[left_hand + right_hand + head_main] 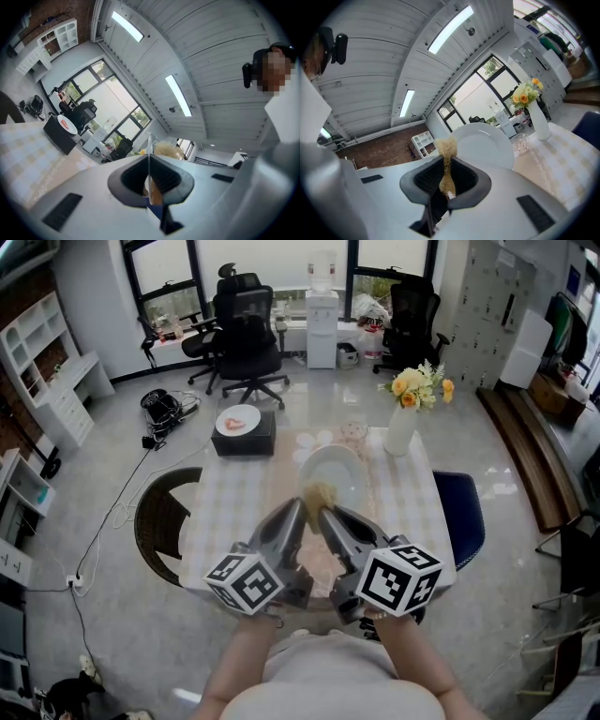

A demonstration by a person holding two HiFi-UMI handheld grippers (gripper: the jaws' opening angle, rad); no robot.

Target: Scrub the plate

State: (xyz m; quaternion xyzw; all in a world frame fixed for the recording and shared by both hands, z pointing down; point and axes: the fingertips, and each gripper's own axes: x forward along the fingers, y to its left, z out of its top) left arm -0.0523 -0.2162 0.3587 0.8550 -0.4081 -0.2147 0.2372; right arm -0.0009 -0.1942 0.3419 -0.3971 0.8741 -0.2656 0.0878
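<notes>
The left gripper (297,507) jaws clamp the white plate (345,472) by its rim, while the right gripper (328,514) jaws pinch a straw-coloured scrubber (319,494) just beside it.

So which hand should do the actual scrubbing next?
Probably the right. The right tongs are shut on the scrubber, close to the plate. The left tongs pinch the plate's rim, so that hand seems better used as the holder.

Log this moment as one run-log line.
left gripper: shut on plate edge | right gripper: shut on scrubber | scrubber beside plate face, contact unclear | plate held over table
</notes>
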